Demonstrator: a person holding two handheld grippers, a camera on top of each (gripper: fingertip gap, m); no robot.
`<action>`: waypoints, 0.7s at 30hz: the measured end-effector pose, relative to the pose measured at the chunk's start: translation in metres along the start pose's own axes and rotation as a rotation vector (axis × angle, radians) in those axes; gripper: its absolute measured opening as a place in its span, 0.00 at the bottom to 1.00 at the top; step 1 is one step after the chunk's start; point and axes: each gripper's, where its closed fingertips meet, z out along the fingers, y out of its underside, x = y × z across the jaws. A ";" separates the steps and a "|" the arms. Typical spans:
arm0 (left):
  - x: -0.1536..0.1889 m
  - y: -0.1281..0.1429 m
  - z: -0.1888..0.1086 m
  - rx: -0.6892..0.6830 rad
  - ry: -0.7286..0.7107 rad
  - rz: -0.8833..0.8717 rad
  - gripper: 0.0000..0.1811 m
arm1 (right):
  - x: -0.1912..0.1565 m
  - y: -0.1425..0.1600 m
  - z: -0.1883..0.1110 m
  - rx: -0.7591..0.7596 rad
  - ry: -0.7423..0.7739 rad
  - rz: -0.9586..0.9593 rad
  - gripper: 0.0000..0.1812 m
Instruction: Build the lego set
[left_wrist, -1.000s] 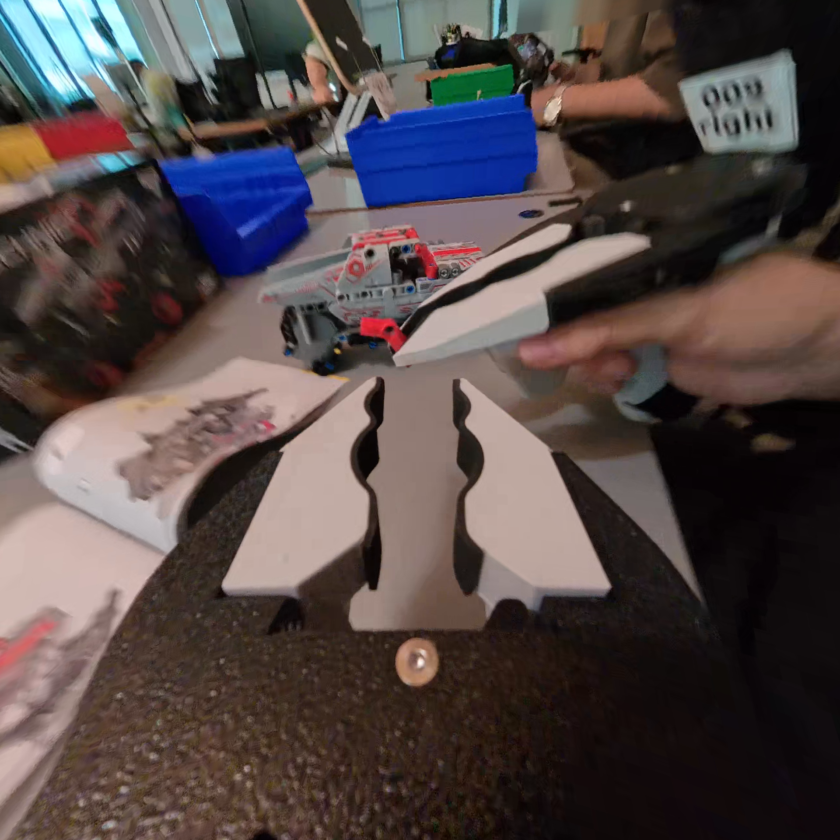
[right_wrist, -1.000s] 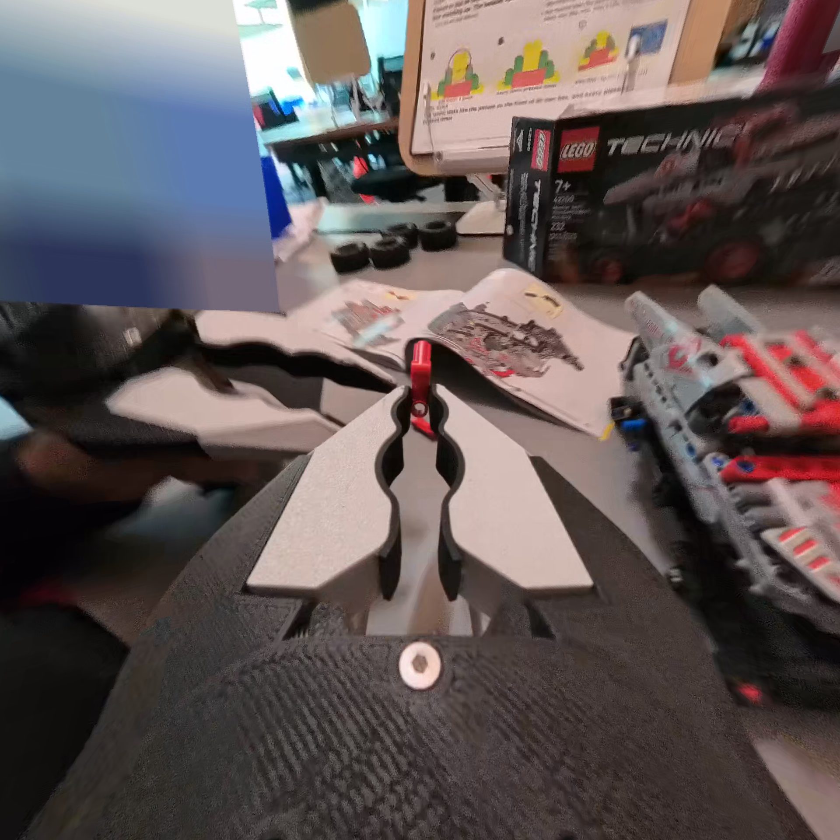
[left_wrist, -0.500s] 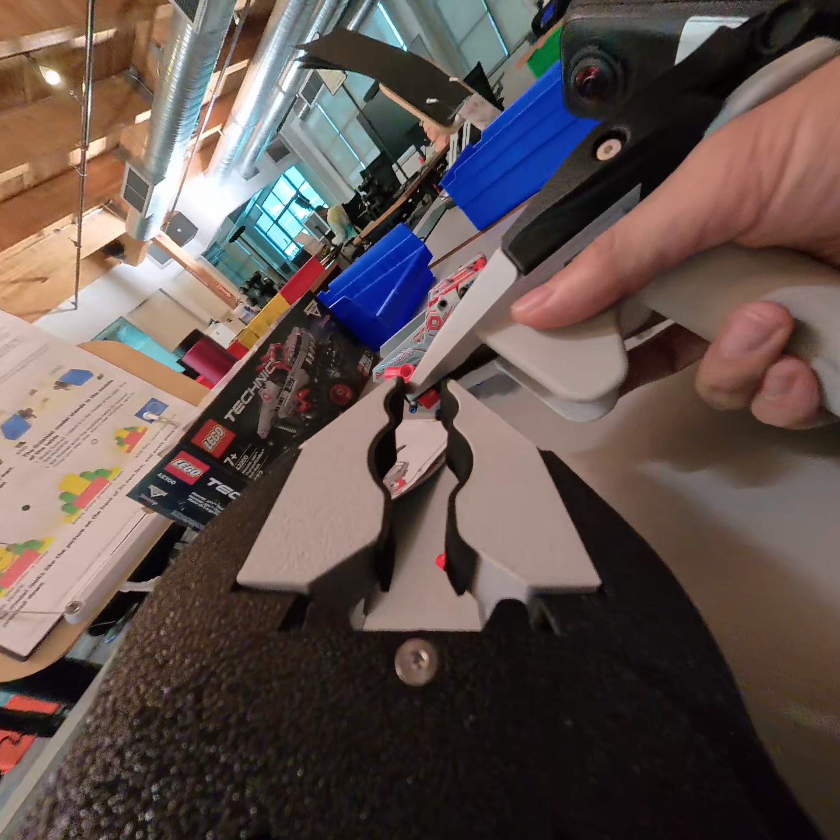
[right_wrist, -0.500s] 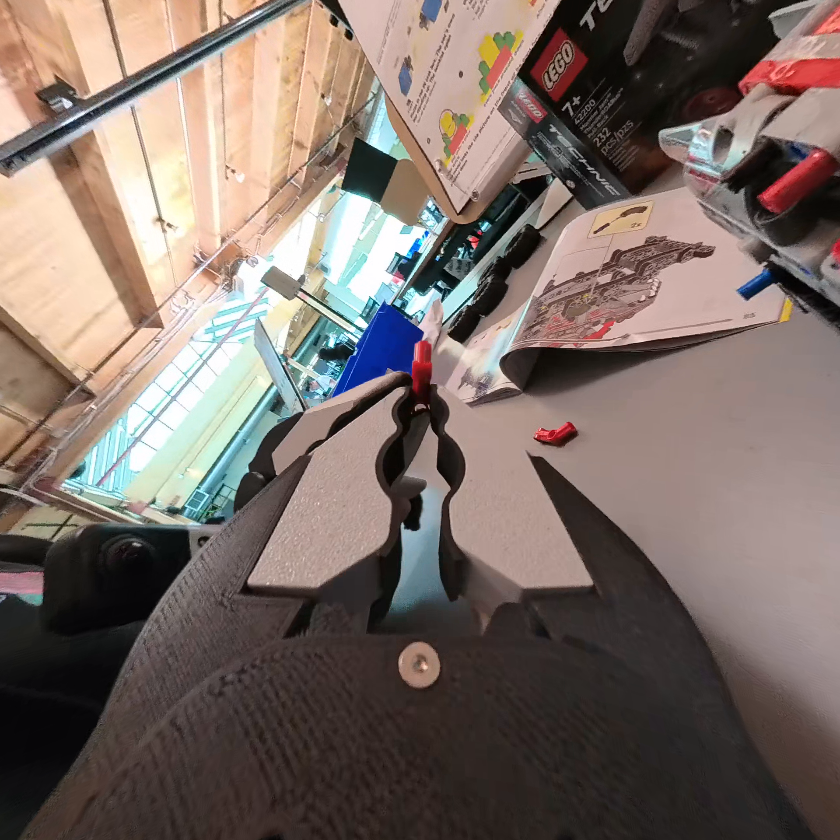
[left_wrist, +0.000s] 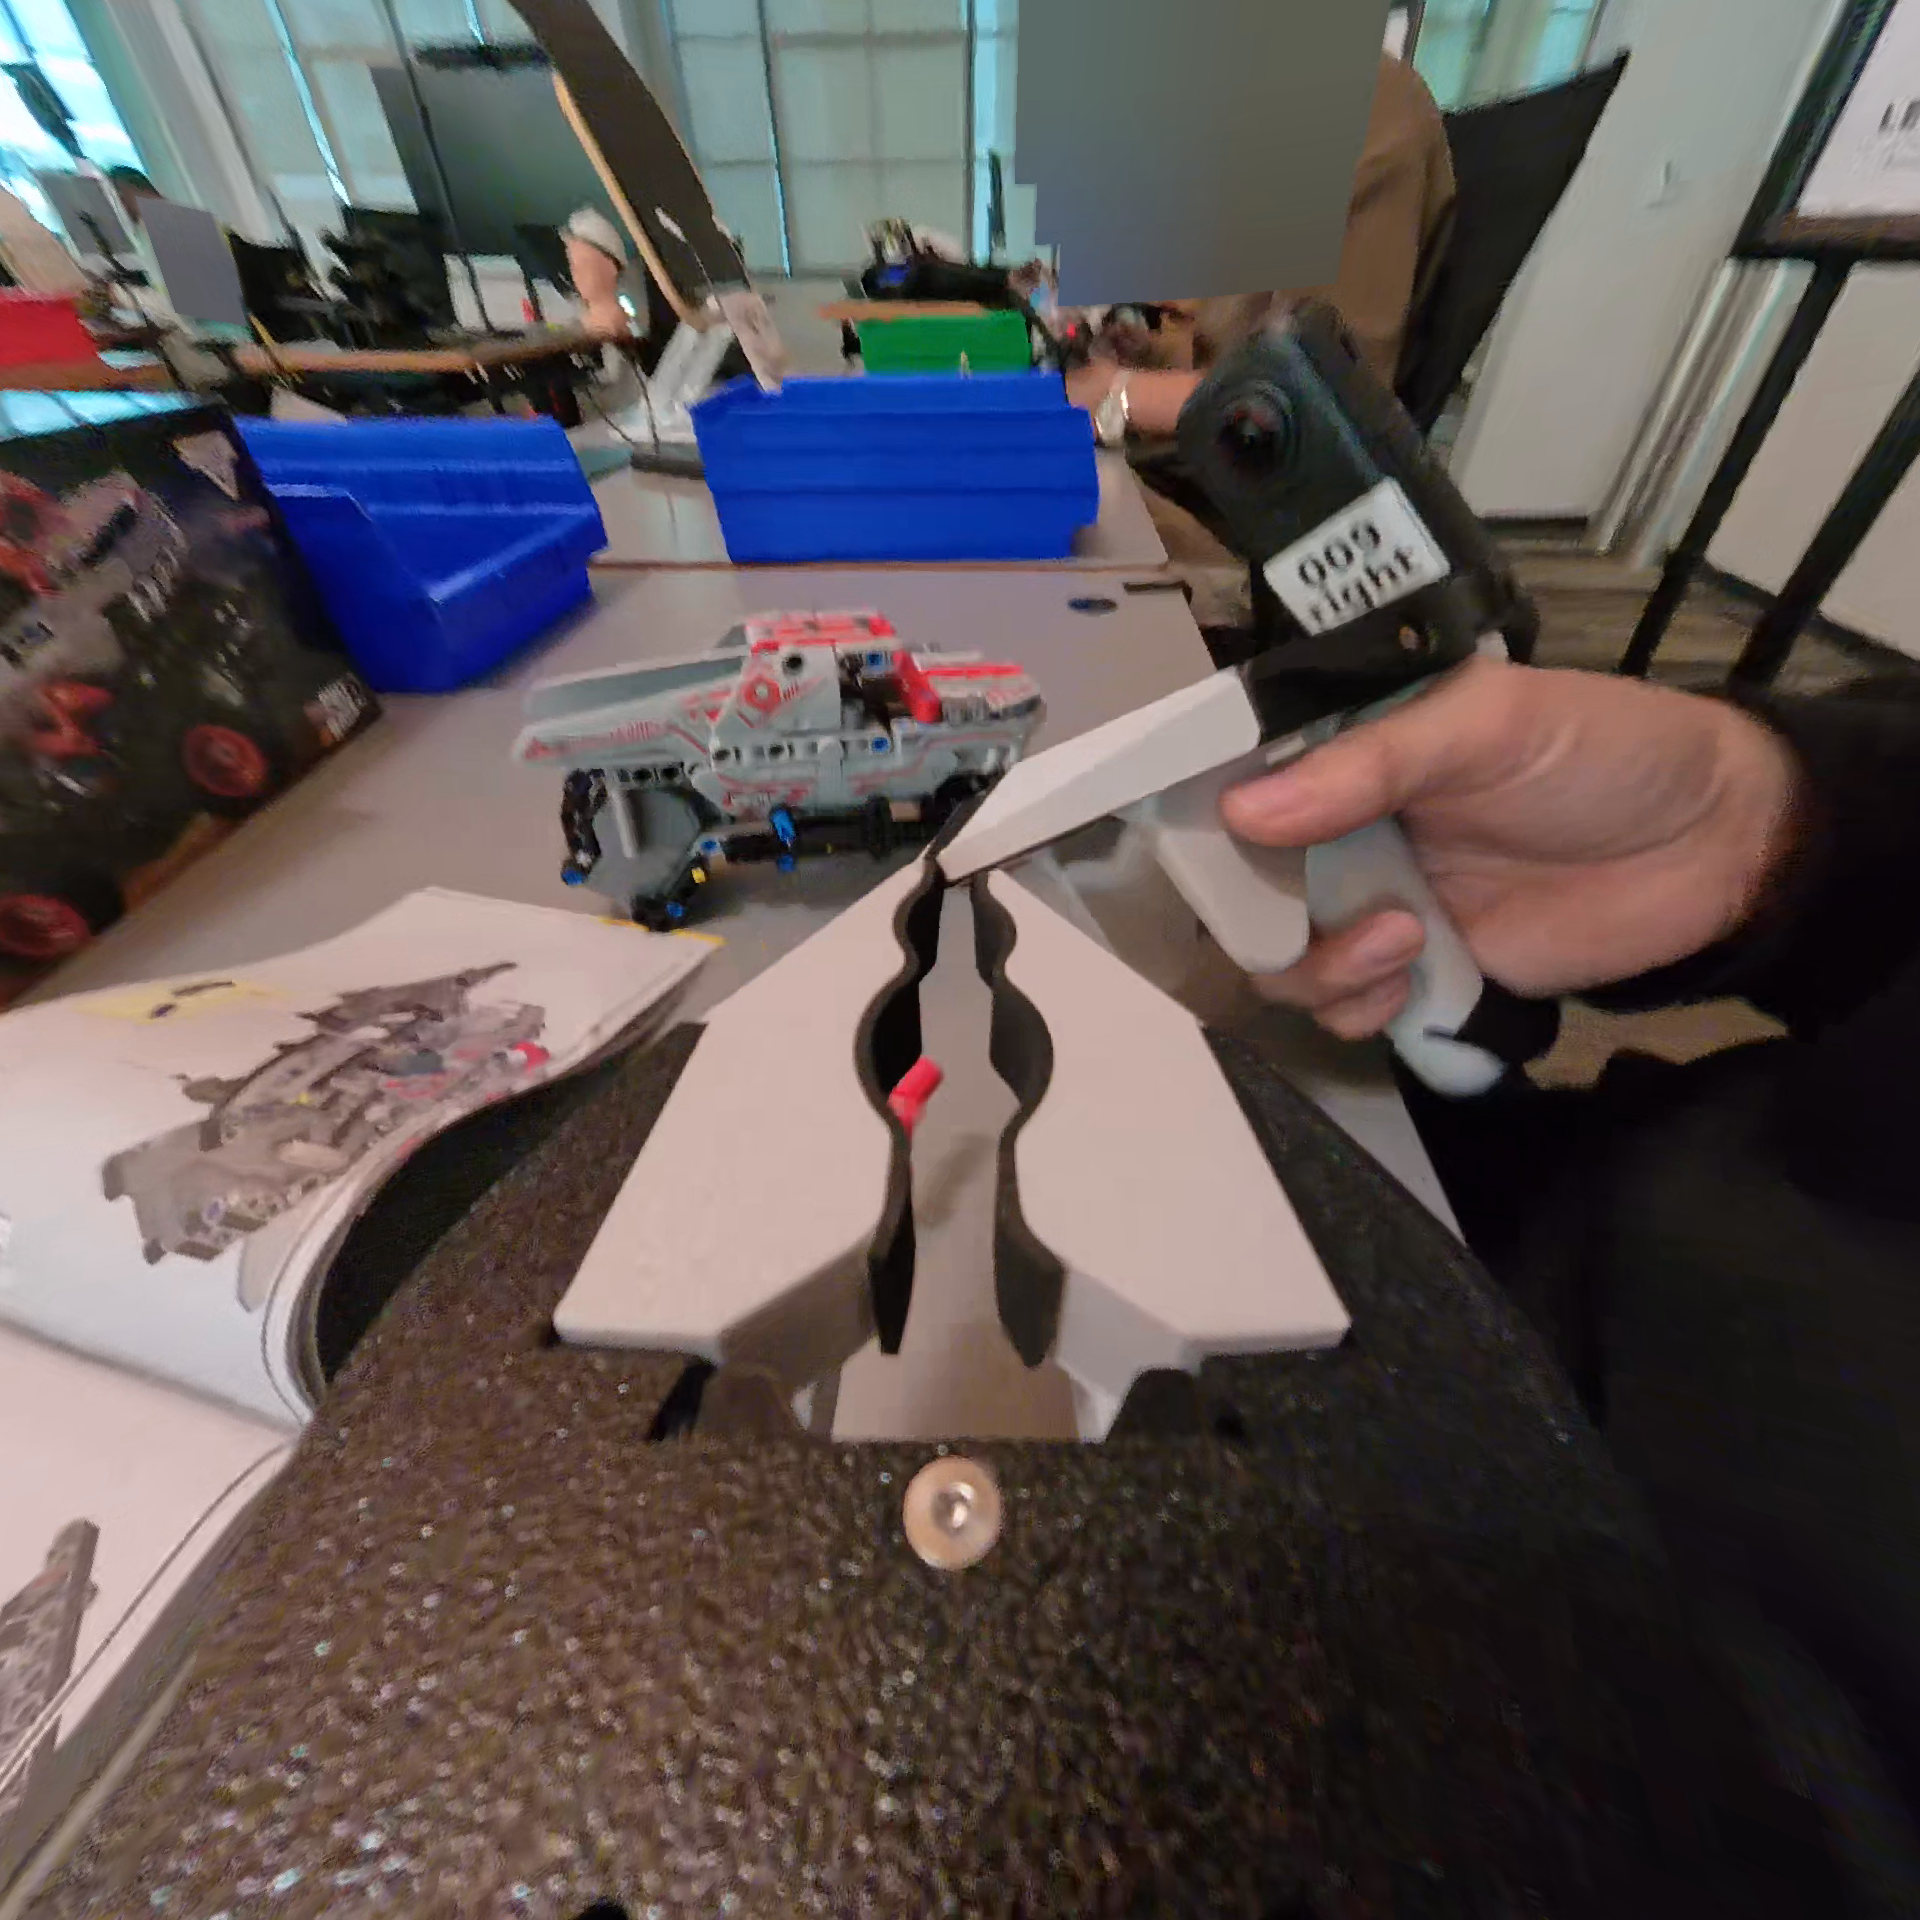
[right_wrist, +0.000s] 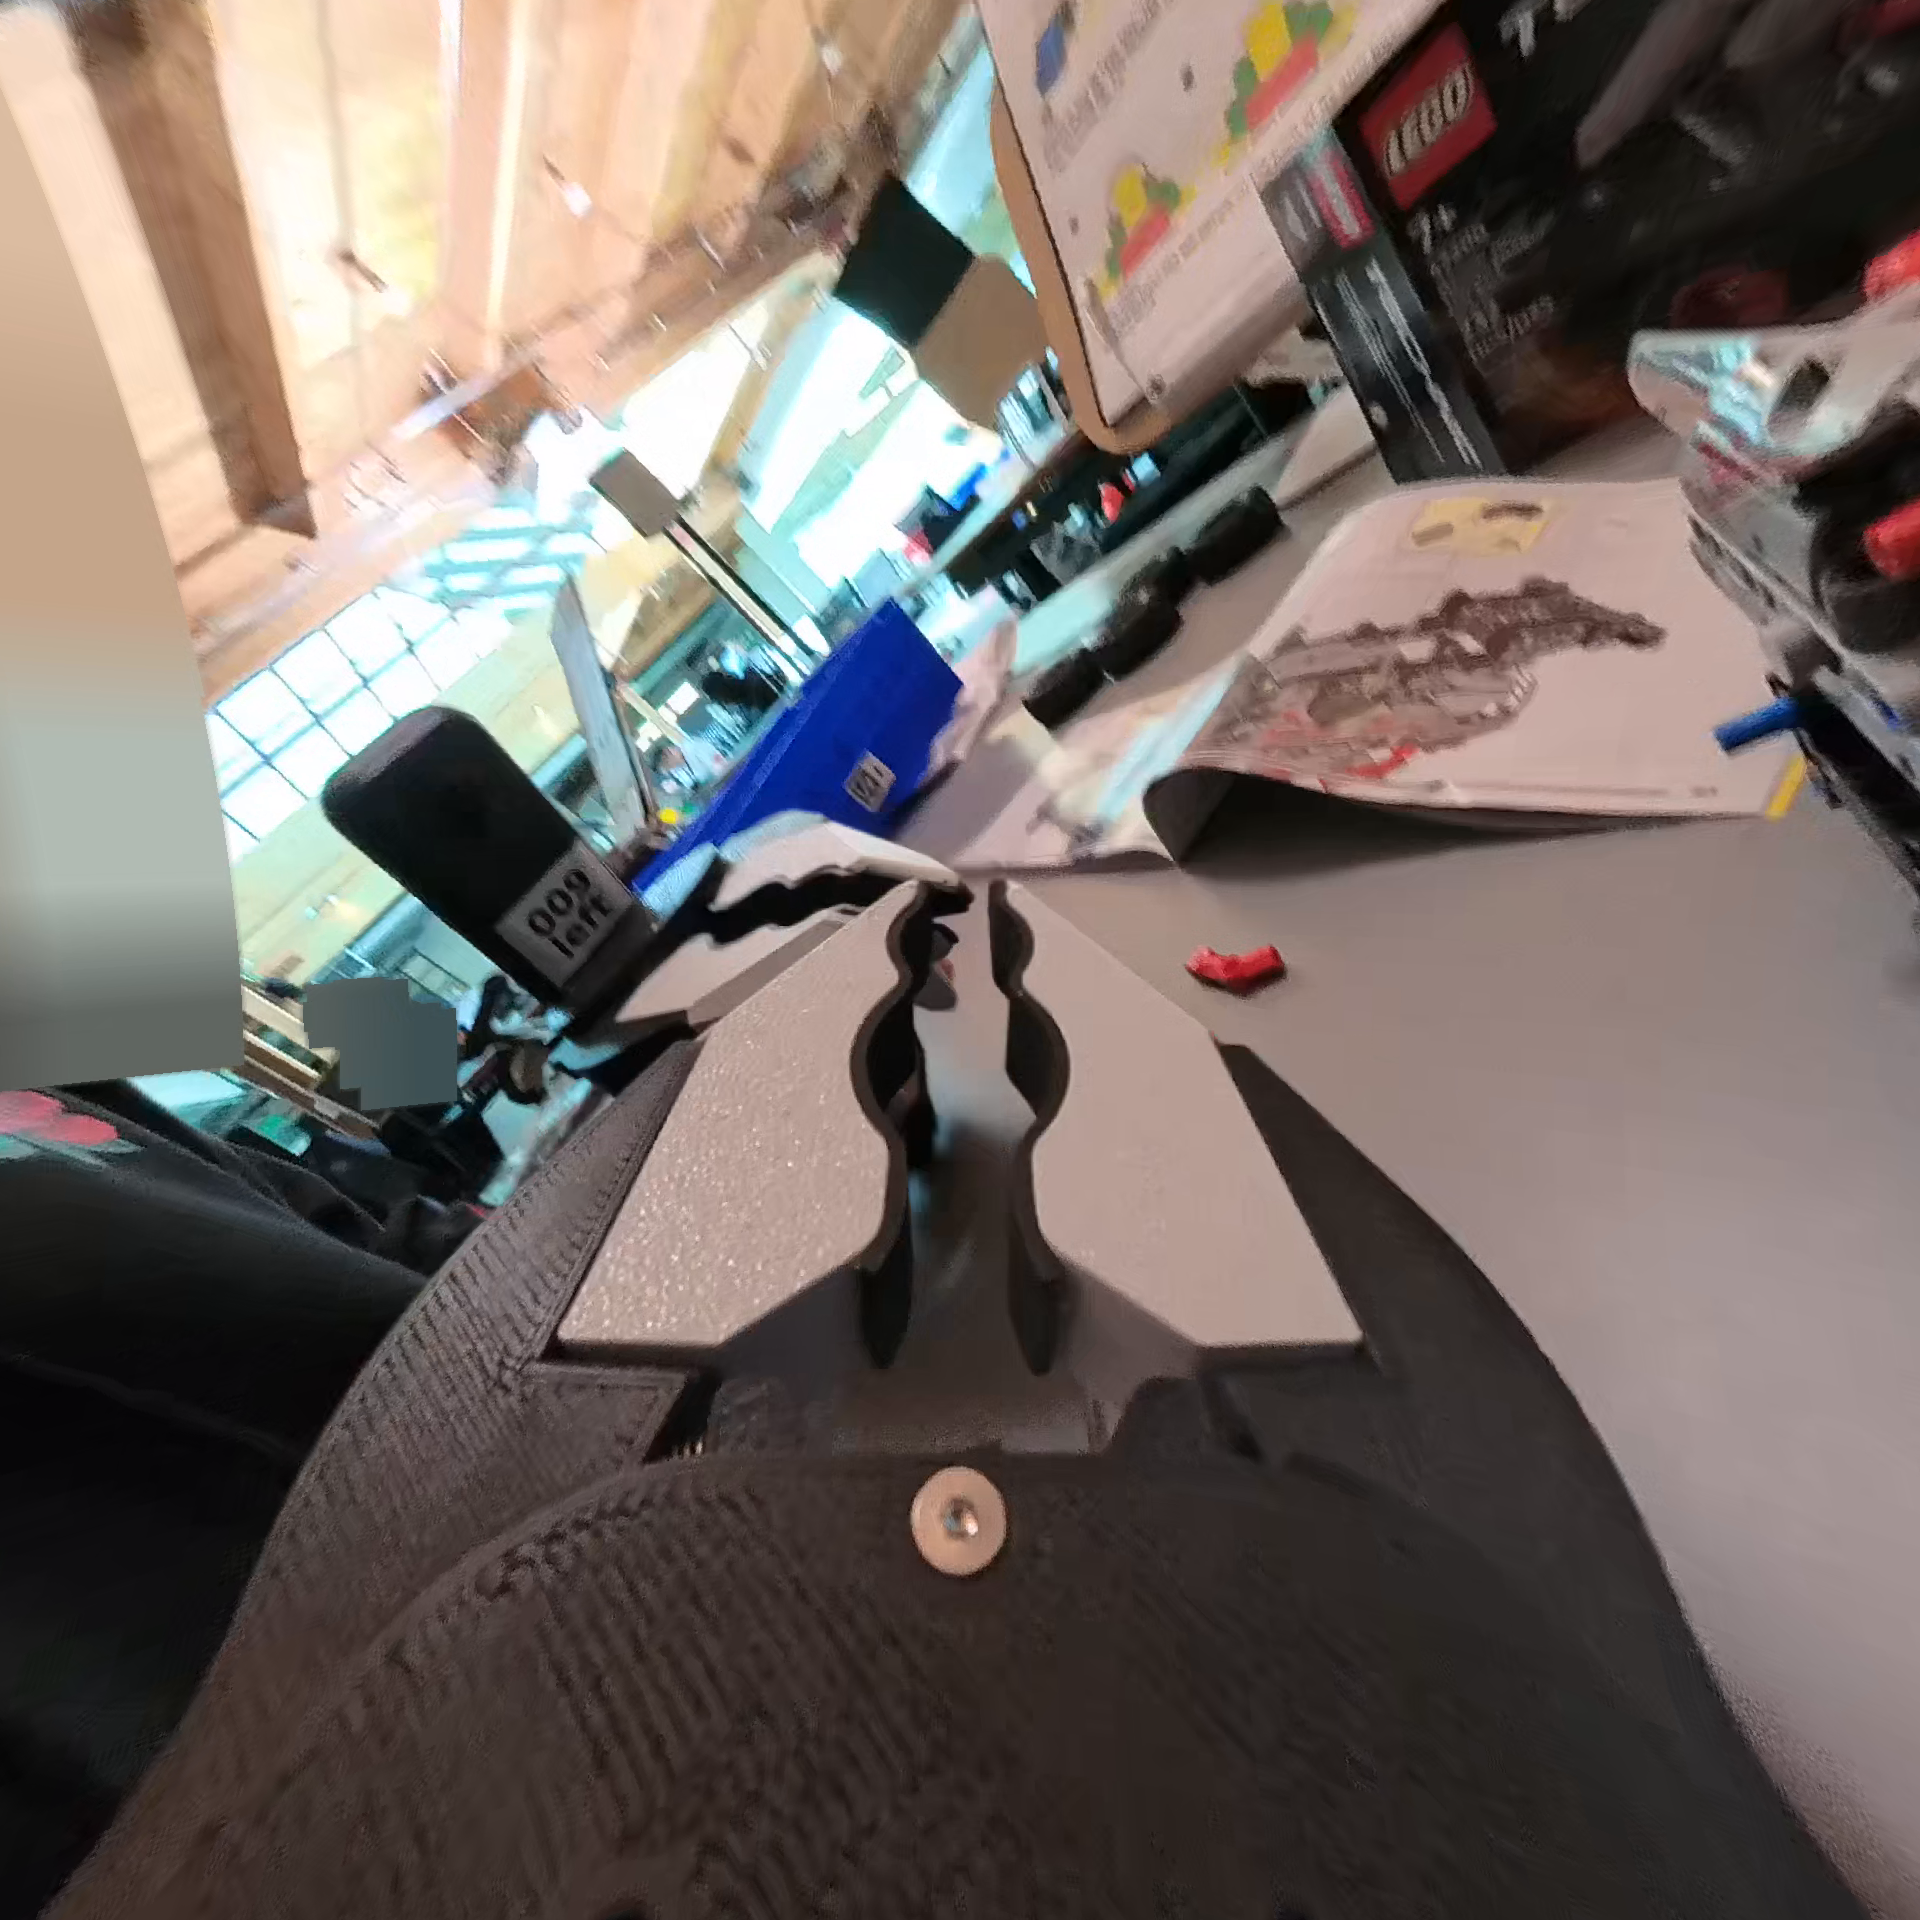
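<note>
My left gripper (left_wrist: 956, 883) has its fingers almost together, and its tips touch the tips of my right gripper (right_wrist: 958, 899), which comes in from the right in the left wrist view. My right gripper's jaws stand as narrow as before. Only a glimpse of the thin red piece (right_wrist: 945, 968) shows in its gap, and the left fingertips cover the rest. A second small red piece (right_wrist: 1236, 964) lies loose on the grey table (right_wrist: 1507, 1143). It also shows through the left gripper's gap (left_wrist: 914, 1091). The grey and red model vehicle (left_wrist: 779, 748) stands beyond the tips.
The open instruction booklet (left_wrist: 312, 1060) lies left of the model. The set's box (left_wrist: 135, 644) stands behind the booklet, and black tyres (right_wrist: 1143, 623) lie beyond it. Two blue bins (left_wrist: 894, 468) sit at the far side. A hand (left_wrist: 1558, 810) holds the right gripper. The tips of both grippers are at nearly the same place.
Both grippers have tilted back down towards the table. The left fingers have closed further and now meet the right tips. The red piece no longer sticks out past the right tips.
</note>
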 end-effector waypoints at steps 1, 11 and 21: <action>0.000 0.007 -0.002 -0.039 0.015 0.013 0.00 | 0.005 0.006 -0.001 -0.045 0.025 -0.008 0.07; 0.004 0.063 -0.050 -0.368 0.079 0.047 0.15 | 0.017 0.038 -0.024 -0.316 0.131 -0.393 0.07; 0.030 0.094 -0.035 -0.564 0.256 0.245 0.08 | 0.029 0.077 -0.023 -0.669 0.112 -0.925 0.11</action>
